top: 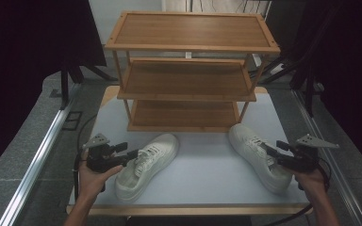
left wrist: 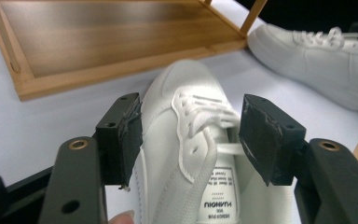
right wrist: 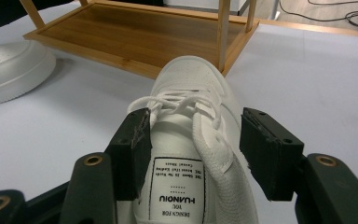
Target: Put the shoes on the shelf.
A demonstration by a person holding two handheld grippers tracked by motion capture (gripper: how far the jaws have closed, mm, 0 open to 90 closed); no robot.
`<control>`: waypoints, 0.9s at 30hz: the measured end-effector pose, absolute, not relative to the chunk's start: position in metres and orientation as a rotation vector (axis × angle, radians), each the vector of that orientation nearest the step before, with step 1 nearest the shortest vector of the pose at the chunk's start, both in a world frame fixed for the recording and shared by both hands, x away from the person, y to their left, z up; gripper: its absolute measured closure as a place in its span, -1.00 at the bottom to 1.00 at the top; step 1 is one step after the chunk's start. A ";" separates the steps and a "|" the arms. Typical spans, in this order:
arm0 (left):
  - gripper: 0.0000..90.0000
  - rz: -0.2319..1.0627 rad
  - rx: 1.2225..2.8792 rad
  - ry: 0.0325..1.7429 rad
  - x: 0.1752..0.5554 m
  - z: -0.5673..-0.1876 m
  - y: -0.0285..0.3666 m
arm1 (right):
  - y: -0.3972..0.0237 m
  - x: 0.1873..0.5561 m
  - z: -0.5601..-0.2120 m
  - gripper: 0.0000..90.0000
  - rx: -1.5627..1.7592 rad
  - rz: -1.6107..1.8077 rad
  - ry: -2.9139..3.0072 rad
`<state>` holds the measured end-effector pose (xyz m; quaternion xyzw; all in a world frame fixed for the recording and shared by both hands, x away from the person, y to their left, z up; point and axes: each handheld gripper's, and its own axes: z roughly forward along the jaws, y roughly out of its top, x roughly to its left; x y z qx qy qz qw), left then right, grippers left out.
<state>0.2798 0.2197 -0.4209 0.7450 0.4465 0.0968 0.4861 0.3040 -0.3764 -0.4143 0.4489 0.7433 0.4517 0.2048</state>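
Note:
Two white lace-up sneakers lie on the white table in front of a bamboo shoe rack (top: 186, 80). The left sneaker (top: 155, 157) points up and to the right; my left gripper (top: 131, 154) reaches over its heel end. In the left gripper view that gripper (left wrist: 191, 135) is open, one jaw on each side of the sneaker (left wrist: 182, 84) at its tongue and laces. The right sneaker (top: 252, 146) points up and to the left. My right gripper (top: 273, 149) stands open astride its tongue (right wrist: 193, 149), and a gap shows beside the right pad.
The rack has three bare shelves; its bottom shelf (right wrist: 144, 37) sits just beyond both toes, and one leg (right wrist: 223, 32) rises close to the right sneaker's toe. The table (top: 202, 179) ends in a wooden front edge. A metal rail (top: 37, 160) runs along the floor at left.

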 end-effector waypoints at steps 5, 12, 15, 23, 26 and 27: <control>-0.11 0.236 1.851 1.098 0.284 -0.429 0.215 | -0.376 0.306 -0.420 -0.04 1.253 1.250 2.077; -0.07 0.243 1.907 1.100 0.288 -0.440 0.206 | -0.376 0.312 -0.424 -0.01 1.241 1.230 2.112; -0.05 0.272 1.940 1.109 0.290 -0.444 0.203 | -0.375 0.314 -0.426 0.01 1.222 1.204 2.137; -0.02 0.274 1.957 1.136 0.297 -0.448 0.199 | -0.376 0.333 -0.432 0.12 1.216 1.096 2.208; 0.06 0.280 1.977 1.128 0.298 -0.448 0.197 | -0.376 0.338 -0.433 0.16 1.209 1.097 2.217; 0.11 0.281 1.996 1.128 0.298 -0.449 0.196 | -0.375 0.340 -0.434 0.19 1.197 1.098 2.221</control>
